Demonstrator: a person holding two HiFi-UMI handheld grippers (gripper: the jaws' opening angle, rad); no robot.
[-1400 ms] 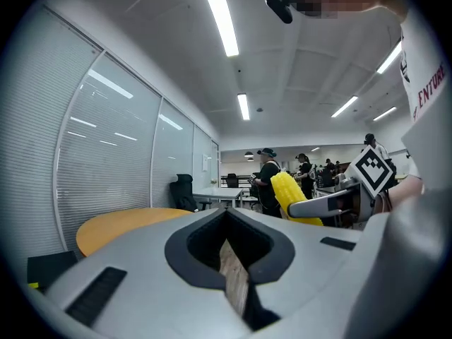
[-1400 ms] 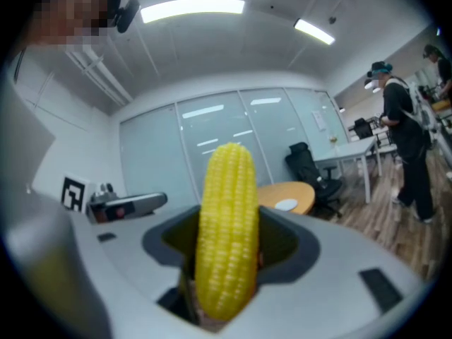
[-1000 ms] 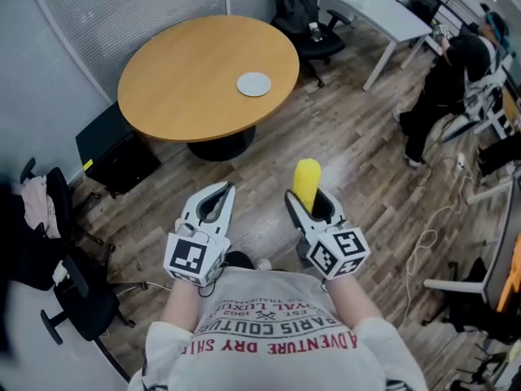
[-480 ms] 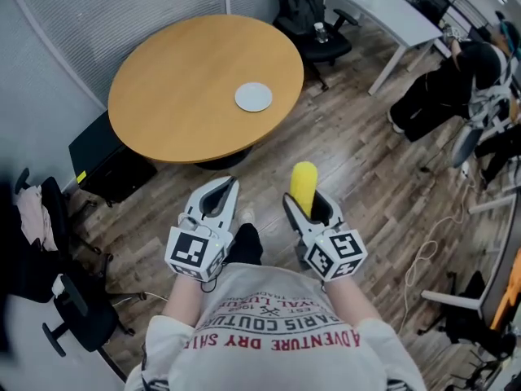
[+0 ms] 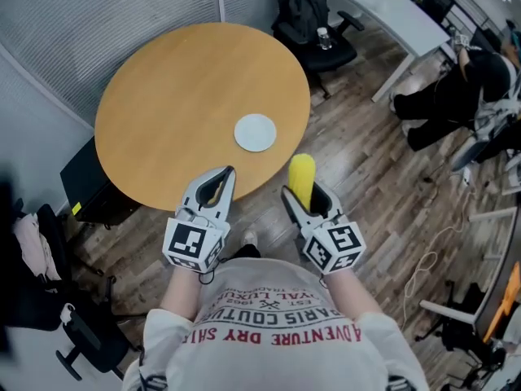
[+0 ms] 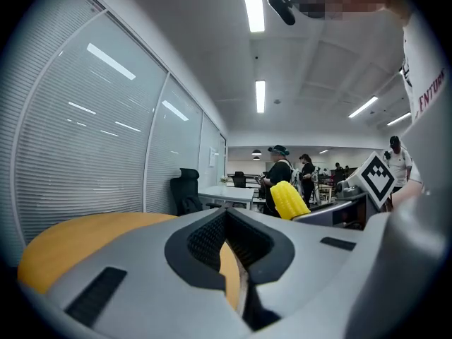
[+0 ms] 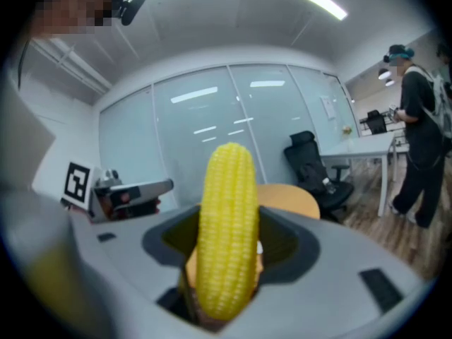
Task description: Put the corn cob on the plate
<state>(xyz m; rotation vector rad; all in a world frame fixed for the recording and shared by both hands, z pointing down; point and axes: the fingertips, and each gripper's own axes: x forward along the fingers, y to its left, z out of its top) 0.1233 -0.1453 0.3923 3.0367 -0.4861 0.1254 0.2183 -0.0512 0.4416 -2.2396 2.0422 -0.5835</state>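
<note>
The right gripper [image 5: 304,195] squeezes the corn cob [image 5: 302,177] between its two jaws. The yellow cob stands up out of the jaws, and its round end pokes out past their tips. The left gripper [image 5: 215,184] has its jaws pressed together with nothing between them. Both grippers are held side by side in front of the person's chest, with a small gap between them, and both point forward at the round wooden table [image 5: 163,96]. The person's arms are bent and come out of a white shirt [image 5: 277,316], and each hand sits behind a cube with square markers. From the head view, the tip of the left gripper is over the near edge of the table, and the corn is just beside that edge. The small white plate [image 5: 256,132] lies on the table, a little in front of the corn and not touching it. A black chair [image 5: 313,23] stands behind the table on the wooden floor [image 5: 366,161].
</note>
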